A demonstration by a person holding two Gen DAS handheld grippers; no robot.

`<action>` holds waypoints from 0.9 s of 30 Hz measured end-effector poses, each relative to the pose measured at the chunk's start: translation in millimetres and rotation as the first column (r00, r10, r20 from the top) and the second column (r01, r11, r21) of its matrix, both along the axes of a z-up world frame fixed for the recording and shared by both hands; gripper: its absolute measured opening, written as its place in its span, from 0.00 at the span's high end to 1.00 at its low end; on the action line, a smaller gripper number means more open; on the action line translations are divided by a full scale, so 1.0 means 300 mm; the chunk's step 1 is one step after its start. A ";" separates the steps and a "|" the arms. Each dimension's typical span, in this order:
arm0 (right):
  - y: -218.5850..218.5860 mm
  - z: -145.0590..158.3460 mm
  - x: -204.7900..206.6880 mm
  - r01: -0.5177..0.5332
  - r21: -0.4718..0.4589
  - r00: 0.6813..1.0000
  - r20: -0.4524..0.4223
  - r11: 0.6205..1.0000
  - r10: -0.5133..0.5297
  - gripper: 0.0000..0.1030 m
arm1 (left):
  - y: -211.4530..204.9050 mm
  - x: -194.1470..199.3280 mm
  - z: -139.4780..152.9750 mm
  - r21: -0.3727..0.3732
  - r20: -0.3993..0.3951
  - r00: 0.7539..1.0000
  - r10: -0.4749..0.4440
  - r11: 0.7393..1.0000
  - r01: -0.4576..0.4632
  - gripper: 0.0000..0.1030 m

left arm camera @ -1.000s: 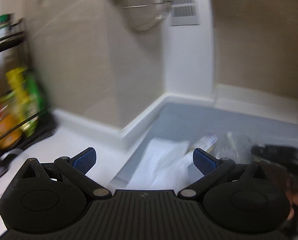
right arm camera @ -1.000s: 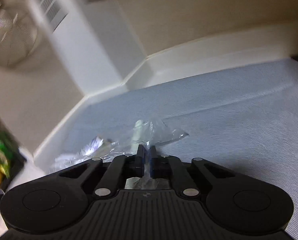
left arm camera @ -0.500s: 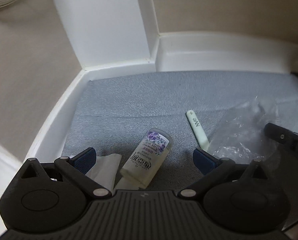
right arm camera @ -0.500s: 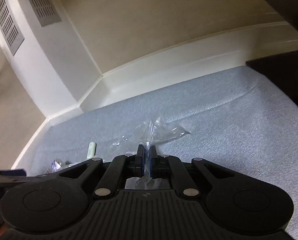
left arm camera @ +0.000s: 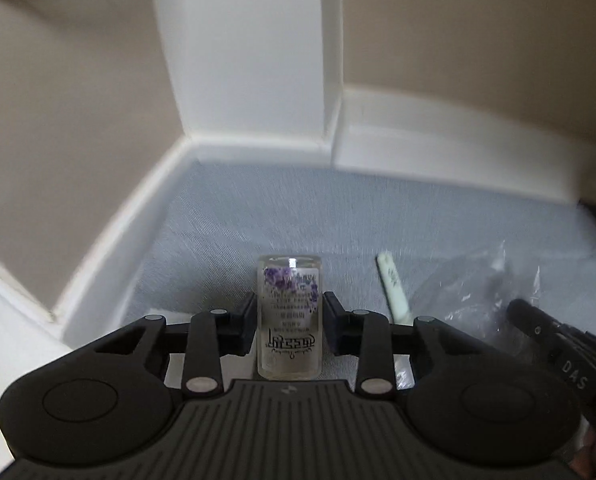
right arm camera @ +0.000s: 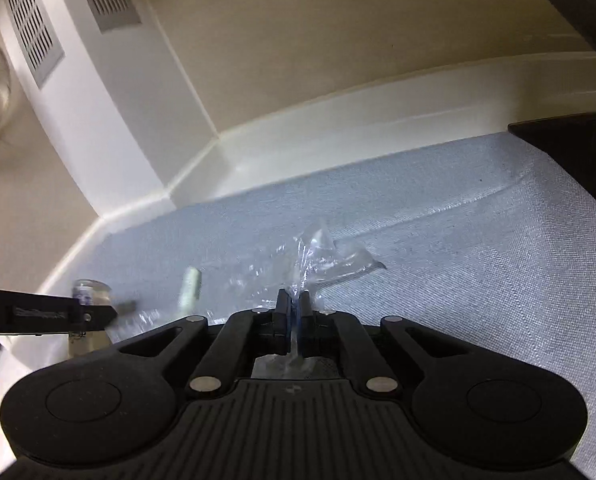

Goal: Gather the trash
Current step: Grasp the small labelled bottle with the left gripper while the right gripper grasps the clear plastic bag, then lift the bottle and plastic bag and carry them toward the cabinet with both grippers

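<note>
Left wrist view: left gripper (left arm camera: 289, 322) jaws closing around a small clear bottle (left arm camera: 289, 320) with a purple flower label. Pads sit against both of its sides, bottle lying lengthwise between them on the grey mat (left arm camera: 257, 216). White baseboard (left arm camera: 257, 146) runs along the corner behind. Just right of the bottle, a pale green stick (left arm camera: 392, 286) lies on the mat, apart from it. Farther right, a crumpled clear plastic bag (left arm camera: 474, 296), with the other gripper's black body at the frame edge.

Right wrist view: bottle and stick show at far left, blurred. Right gripper (right arm camera: 293, 320) jaws are pressed together on a pinch of the plastic bag, which bunches up above the tips and spreads flat on the mat toward the stick.
</note>
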State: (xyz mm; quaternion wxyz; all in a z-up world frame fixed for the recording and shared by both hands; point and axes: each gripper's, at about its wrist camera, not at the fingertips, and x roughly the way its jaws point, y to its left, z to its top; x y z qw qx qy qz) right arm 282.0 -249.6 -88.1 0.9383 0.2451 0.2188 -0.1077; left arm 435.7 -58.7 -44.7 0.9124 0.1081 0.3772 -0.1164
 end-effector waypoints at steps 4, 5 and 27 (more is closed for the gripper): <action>-0.012 0.038 -0.043 0.039 -0.003 0.994 0.101 0.999 -0.039 0.98 | 0.030 -0.062 0.098 -0.077 0.058 0.998 0.021 0.997 -0.017 0.63; -0.015 0.043 -0.050 0.049 0.000 0.992 0.117 0.999 -0.048 0.98 | 0.036 -0.081 0.120 -0.090 0.075 0.997 0.026 0.996 -0.019 0.63; 0.019 0.074 -0.089 -0.009 -0.039 0.970 0.244 0.999 0.018 0.98 | 0.219 -0.573 0.364 -0.123 0.223 0.957 0.183 0.980 -0.159 0.63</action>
